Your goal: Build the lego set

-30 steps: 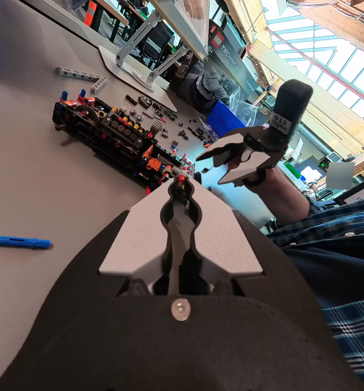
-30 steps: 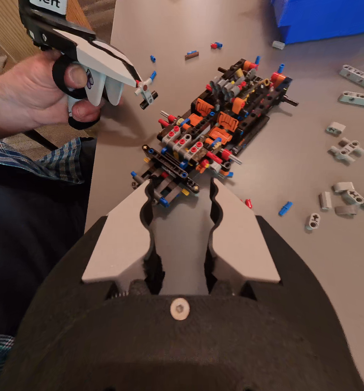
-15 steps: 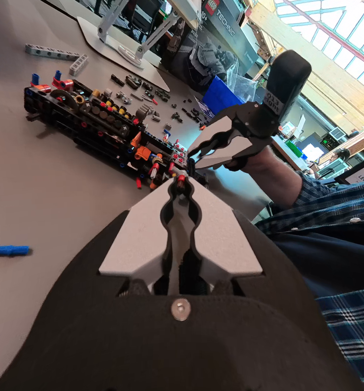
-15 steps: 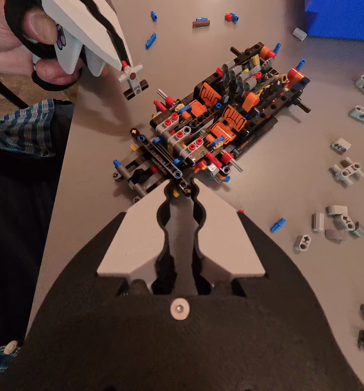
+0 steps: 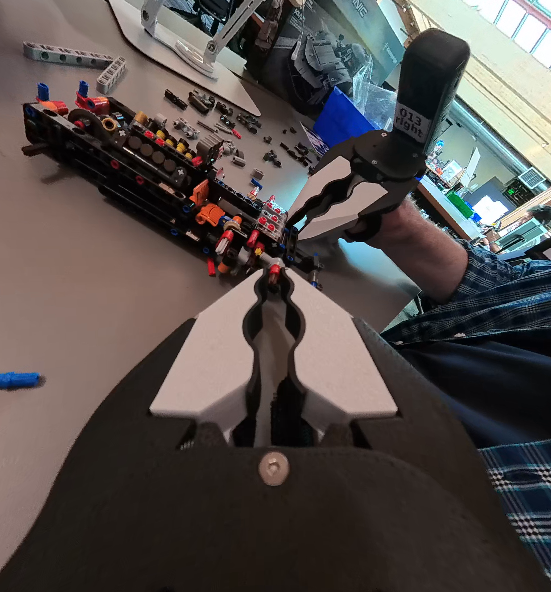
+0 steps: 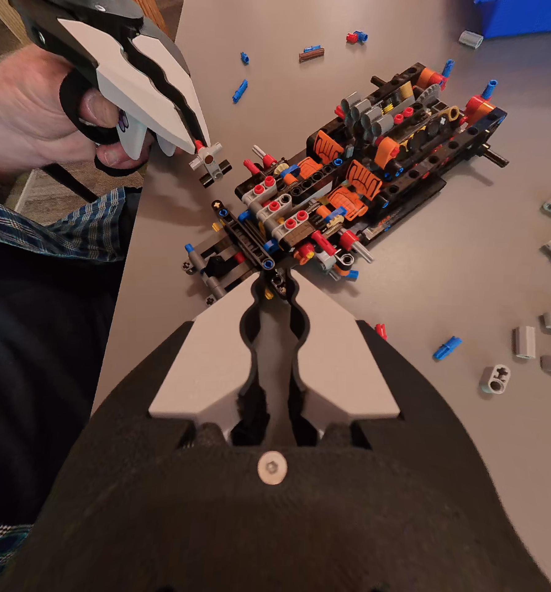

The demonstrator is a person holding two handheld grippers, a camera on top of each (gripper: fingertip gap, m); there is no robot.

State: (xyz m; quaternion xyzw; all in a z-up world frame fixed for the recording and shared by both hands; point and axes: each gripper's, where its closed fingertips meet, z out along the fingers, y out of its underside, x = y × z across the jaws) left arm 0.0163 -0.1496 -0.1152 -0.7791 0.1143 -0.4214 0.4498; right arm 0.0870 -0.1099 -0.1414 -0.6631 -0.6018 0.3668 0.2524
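Observation:
A long black, orange and grey lego chassis (image 6: 357, 179) lies on the grey table; it also shows in the left wrist view (image 5: 146, 169). My left gripper (image 5: 273, 276) is shut on a small assembly of a red pin, a grey connector and a black piece (image 6: 210, 161), held in the air just left of the chassis's near end. My right gripper (image 6: 275, 280) is shut on the black beam end (image 6: 278, 282) at the chassis's near corner. In the left wrist view the right gripper (image 5: 295, 221) touches that same end.
Loose grey connectors (image 6: 524, 341) and a blue pin (image 6: 446, 347) lie right of the chassis. Blue pins (image 6: 239, 91) lie beyond it. A blue bin (image 5: 340, 120), grey beams (image 5: 69, 56) and a stand's base plate (image 5: 184, 61) are at the back. The table edge and the person's lap are at left.
My right gripper has moved in and closed from open onto the chassis's near end. My left gripper has carried the small assembly closer to the chassis.

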